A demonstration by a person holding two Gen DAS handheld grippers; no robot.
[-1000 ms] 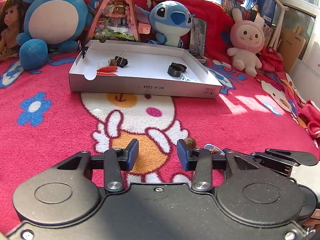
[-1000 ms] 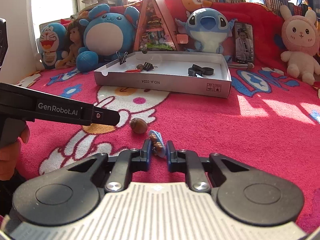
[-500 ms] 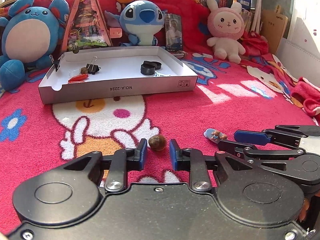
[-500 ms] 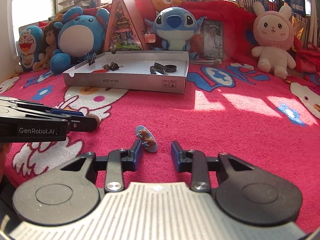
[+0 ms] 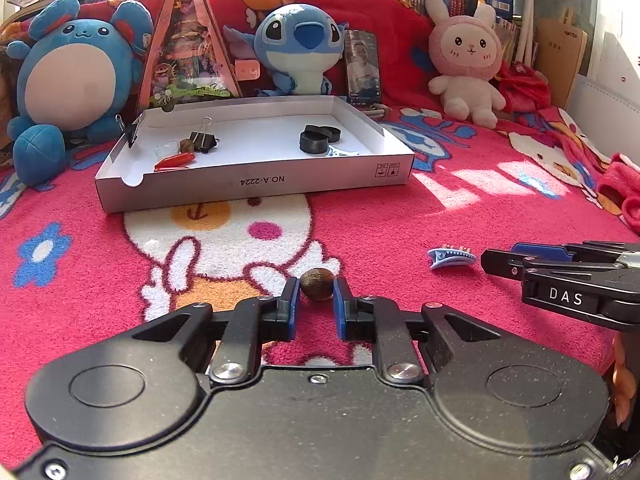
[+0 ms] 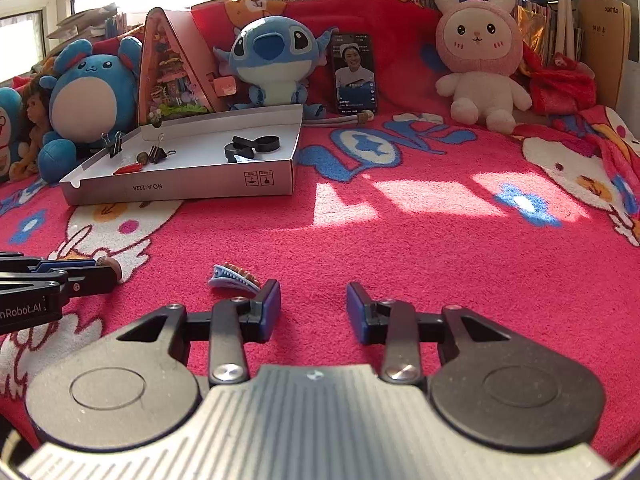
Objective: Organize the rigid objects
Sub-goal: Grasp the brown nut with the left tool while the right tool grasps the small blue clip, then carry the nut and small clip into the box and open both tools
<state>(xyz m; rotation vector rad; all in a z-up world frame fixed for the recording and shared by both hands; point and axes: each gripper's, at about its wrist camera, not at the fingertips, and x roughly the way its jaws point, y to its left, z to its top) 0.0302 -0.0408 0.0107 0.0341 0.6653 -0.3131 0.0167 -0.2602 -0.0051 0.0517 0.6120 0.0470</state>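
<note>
- The red cartoon blanket covers the whole bed; every other thing lies or stands on it
- Behind the white box, plush toys line the back: a round blue one, a blue long-eared one and a pink rabbit; a triangular picture box and a phone stand among them
- The white box is a shallow open tray; inside it lie a black binder clip, a red piece and black rings; another clip grips its left wall
- The left tongs, in front of the box, are closed on the brown nut; both blue pads press its sides and it rests on the blanket
- The right tongs, well in front of the box's right end, are opening with only blanket between the pads
- The blue hair claw lies on the blanket just beyond the left pad of the right tongs, outside the gap; whether it touches the pad I cannot tell
</note>
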